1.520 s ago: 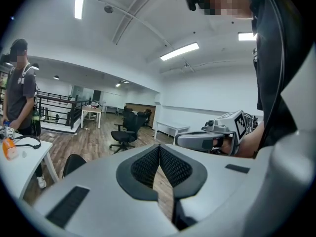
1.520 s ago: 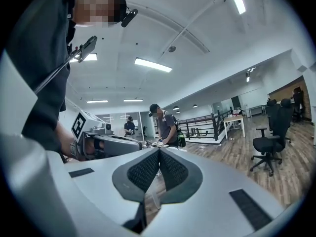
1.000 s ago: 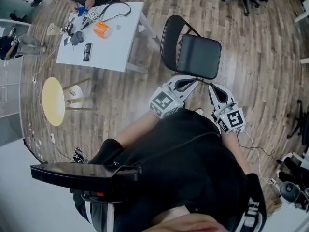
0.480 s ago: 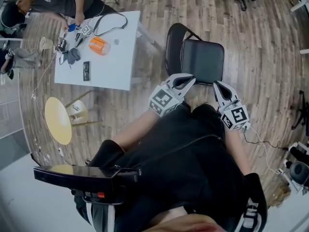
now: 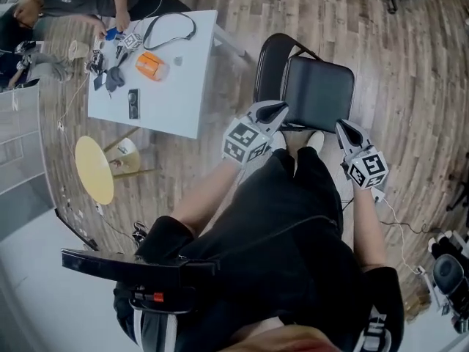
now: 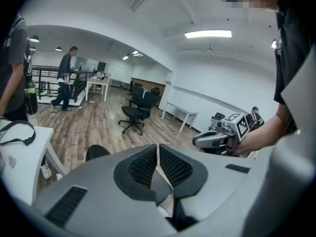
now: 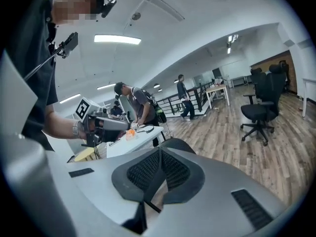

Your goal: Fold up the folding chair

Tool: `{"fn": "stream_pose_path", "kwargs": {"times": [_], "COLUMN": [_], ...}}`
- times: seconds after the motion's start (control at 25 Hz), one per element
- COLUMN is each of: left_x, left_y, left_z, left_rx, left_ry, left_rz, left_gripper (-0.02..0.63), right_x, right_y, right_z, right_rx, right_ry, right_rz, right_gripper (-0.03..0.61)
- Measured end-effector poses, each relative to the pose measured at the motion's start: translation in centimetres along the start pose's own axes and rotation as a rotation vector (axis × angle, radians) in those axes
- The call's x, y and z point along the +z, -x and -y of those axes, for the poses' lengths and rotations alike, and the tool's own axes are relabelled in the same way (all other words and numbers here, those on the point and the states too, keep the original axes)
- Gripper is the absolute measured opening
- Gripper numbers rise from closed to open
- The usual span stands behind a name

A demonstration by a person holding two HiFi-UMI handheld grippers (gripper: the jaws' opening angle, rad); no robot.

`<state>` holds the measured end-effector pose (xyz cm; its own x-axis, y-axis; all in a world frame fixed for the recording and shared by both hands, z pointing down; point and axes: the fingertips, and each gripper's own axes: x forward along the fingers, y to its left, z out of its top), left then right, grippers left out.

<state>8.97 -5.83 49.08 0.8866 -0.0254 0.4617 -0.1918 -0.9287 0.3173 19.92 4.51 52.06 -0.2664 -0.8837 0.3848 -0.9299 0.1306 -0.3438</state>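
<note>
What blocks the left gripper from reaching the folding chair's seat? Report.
Probably nothing: the left gripper hangs by the seat corner of the folding chair, nothing between them. Its jaws are shut; open them to grip.

The folding chair [image 5: 320, 94] is black, the table [image 5: 179, 101] white, the stool [image 5: 94, 169] yellow, the floor [image 5: 410, 64] brown wood-grain.

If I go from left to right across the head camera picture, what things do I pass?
yellow stool, white table, left gripper, folding chair, right gripper
</note>
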Motion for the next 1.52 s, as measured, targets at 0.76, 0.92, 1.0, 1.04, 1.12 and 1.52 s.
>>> {"fn": "stream_pose_path", "kwargs": {"times": [0.76, 0.92, 1.0, 1.04, 1.12, 1.52], "left_x": [-10.6, -12.5, -13.5, -13.9, -14.8, -18.1], "left_y": [-3.0, -4.0, -4.9, -5.3, -6.0, -8.5], "left_z": [-19.1, -19.7, -20.1, -20.3, -20.4, -20.1], "left_rx": [0.4, 0.411, 0.389, 0.378, 0.366, 0.323], "left_ry": [0.235, 0.28, 0.299, 0.312, 0.35, 0.447], "left_rz": [-0.349, -0.382, -0.42, -0.438, -0.469, -0.583], "left_gripper": [0.219, 0.232, 0.236, 0.238, 0.238, 0.238], "right_x": [-24.9, -29.2, -32.1, -33.5, -35.9, -43.6], "right_y": [-8.9, -8.9, -9.5, -9.9, -10.2, -11.9], "right_z": [23.4, 28.0, 30.2, 31.0, 32.3, 37.0], "right_rx": [0.075, 0.058, 0.044, 0.042, 0.042, 0.103], "right_ry": [-0.463, -0.597, -0.672, -0.707, -0.765, -0.886], "right_rz": [-0.224, -0.227, -0.223, -0.224, -0.236, -0.258], "right_gripper": [0.124, 0.223, 0.273, 0.281, 0.291, 0.318]}}
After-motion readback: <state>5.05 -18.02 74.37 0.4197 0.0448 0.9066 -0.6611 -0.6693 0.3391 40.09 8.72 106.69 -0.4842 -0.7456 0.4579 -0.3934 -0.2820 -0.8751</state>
